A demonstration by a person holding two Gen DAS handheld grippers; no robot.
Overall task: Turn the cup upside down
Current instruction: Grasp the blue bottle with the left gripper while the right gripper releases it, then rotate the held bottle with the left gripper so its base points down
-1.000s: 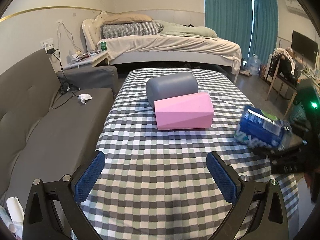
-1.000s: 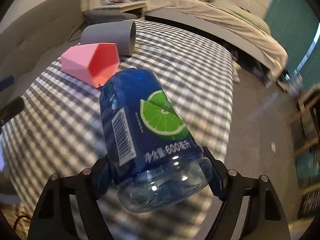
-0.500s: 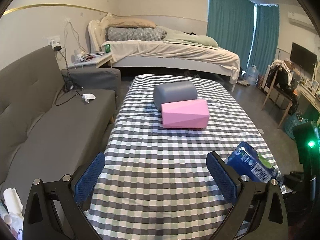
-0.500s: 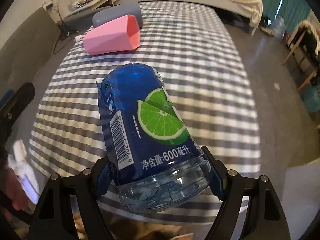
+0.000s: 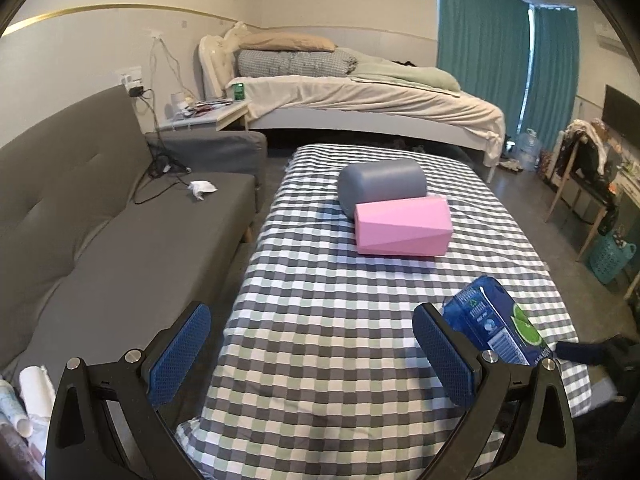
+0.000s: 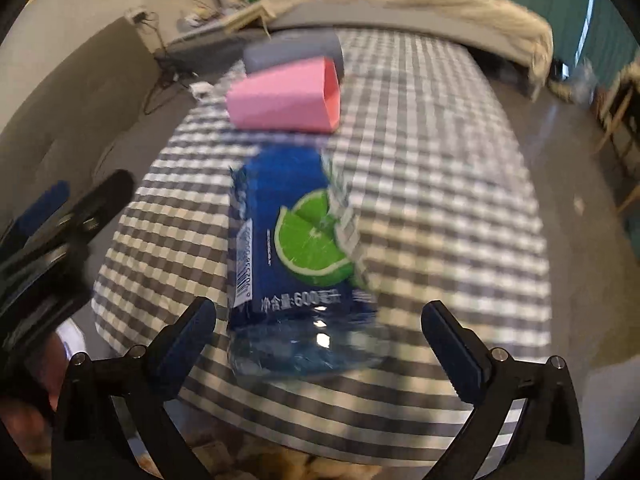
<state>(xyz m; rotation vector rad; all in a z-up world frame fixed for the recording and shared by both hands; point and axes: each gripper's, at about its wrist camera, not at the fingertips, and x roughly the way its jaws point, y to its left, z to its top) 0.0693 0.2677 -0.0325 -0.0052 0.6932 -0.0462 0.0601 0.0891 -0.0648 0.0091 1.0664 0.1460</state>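
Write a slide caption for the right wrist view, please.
Open right gripper around blue cup on checked table.

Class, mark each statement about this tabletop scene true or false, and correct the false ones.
1. The right tool has its jaws spread, not touching the blue cup. True.
2. The pink cup stands upright. False: it lies on its side.
3. The grey cup lies just behind the pink cup. True.
4. The left tool grips the blue cup. False: its jaws are open with nothing between them; the blue cup is off to its right.
5. The tablecloth is plain white. False: it is checked in grey, white and green.
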